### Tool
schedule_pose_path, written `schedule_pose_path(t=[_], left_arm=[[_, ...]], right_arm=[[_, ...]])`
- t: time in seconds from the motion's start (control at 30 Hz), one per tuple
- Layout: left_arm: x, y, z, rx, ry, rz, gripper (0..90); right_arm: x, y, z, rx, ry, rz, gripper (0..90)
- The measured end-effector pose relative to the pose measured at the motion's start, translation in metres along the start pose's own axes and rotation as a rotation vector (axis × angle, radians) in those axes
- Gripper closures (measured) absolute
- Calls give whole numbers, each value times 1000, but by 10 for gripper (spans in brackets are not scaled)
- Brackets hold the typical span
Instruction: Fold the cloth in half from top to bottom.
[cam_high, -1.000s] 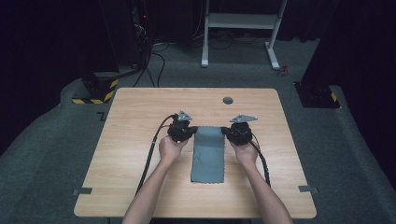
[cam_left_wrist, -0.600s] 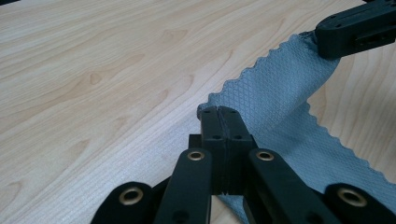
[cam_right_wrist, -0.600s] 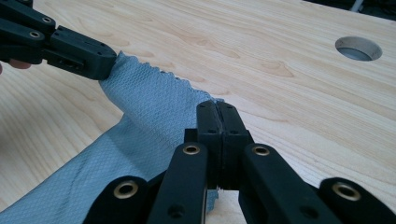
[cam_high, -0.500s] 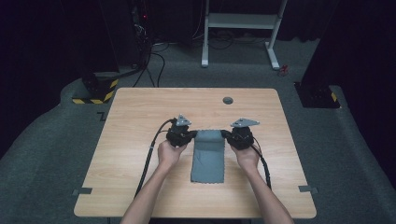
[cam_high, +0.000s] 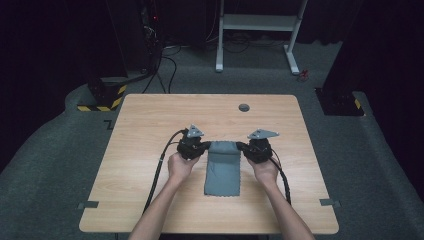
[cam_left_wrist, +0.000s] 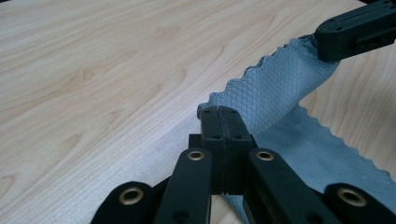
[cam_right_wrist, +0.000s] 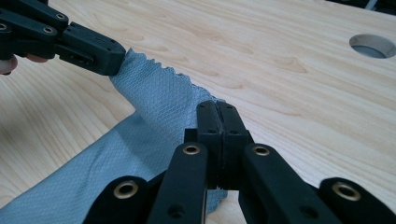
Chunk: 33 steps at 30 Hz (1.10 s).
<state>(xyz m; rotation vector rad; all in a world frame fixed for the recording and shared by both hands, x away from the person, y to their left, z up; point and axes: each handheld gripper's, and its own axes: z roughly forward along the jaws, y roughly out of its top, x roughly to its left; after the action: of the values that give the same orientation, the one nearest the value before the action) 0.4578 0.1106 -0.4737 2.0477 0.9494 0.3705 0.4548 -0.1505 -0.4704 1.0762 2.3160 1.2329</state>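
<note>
On the left of the high view, the left gripper (cam_high: 204, 146) is resting low over the wooden table (cam_high: 150, 120), with the person's left hand (cam_high: 181, 165) wrapped around its body and its cable trailing back toward the near edge. Its jaws are pressing together on the far left corner of the grey cloth (cam_high: 223, 167); in the left gripper view the left gripper (cam_left_wrist: 219, 114) is pinching that scalloped corner, which is lifting slightly off the wood. The cloth is lying in the middle of the table between the two hands (a narrow strip, its long side running toward the person), with its far end raised and its near end flat. To the right, the right gripper (cam_high: 242, 146) is clamping the far right corner in the same way, held by the right hand (cam_high: 264, 169); the right gripper (cam_right_wrist: 217, 112) is showing closed on the cloth edge in its own view. Farther back, a round hole (cam_high: 244, 107) is sitting in the tabletop.
</note>
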Motion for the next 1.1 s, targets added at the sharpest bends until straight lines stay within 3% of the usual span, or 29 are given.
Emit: schedule_pose_path(t=[0.13, 0.37, 0.87, 1.1], left_arm=[[0, -1, -1, -7, -5, -15, 900], [-2, -2, -5, -11, -8, 2, 900], [-11, -11, -8, -10, -44, 5, 900], [-14, -22, -6, -3, -52, -1, 900]], right_arm=[[0, -2, 1, 5, 8, 8, 897], [4, -3, -2, 1, 14, -17, 898], [5, -17, -7, -1, 38, -7, 898], [7, -26, -6, 13, 51, -5, 898]])
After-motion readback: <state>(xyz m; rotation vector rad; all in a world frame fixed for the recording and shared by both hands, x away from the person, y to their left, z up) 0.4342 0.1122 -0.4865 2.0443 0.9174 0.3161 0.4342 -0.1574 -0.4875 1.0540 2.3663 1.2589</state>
